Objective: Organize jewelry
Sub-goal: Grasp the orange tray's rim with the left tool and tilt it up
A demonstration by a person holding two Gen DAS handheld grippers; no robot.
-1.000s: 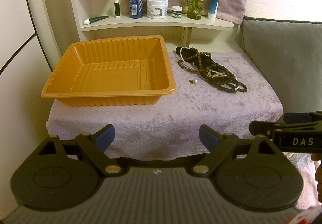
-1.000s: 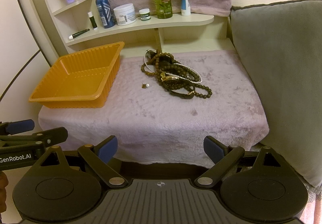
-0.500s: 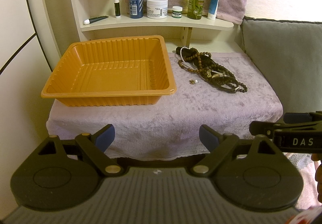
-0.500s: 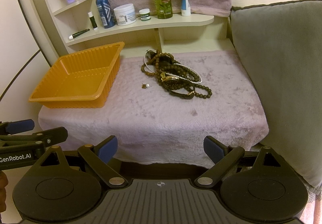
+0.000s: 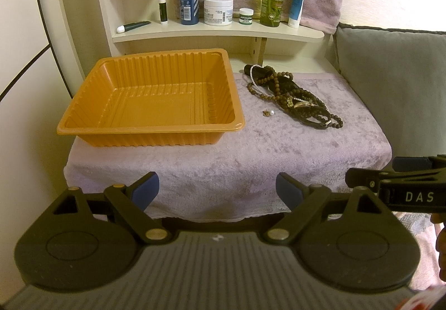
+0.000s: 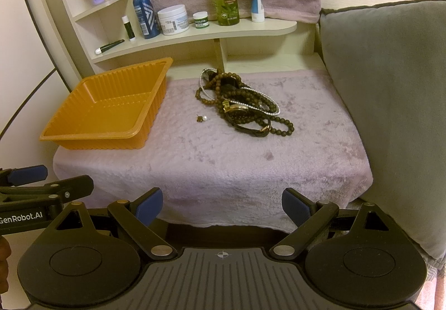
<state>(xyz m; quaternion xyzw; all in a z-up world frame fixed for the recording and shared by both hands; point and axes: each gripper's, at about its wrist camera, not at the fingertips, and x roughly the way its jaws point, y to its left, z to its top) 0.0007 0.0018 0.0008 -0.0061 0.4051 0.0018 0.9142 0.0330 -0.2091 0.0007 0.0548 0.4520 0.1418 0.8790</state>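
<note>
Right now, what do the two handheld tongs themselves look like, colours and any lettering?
Both are matte black plastic. Each has a ribbed central body, two round disc housings, angled linkage bars with brass-coloured pivot pins, and blue pads on the fingertips. The left tongs carry white "GenRobot.AI" lettering on their side; the right tongs show "DAS". No cables or sleeves are visible.

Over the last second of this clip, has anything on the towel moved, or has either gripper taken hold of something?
Nothing visibly changed. The left gripper and right gripper both hang open short of the towel's near edge, holding nothing. The jewelry pile and the small earring lie where they were beside the orange tray, which has nothing in it.
</note>
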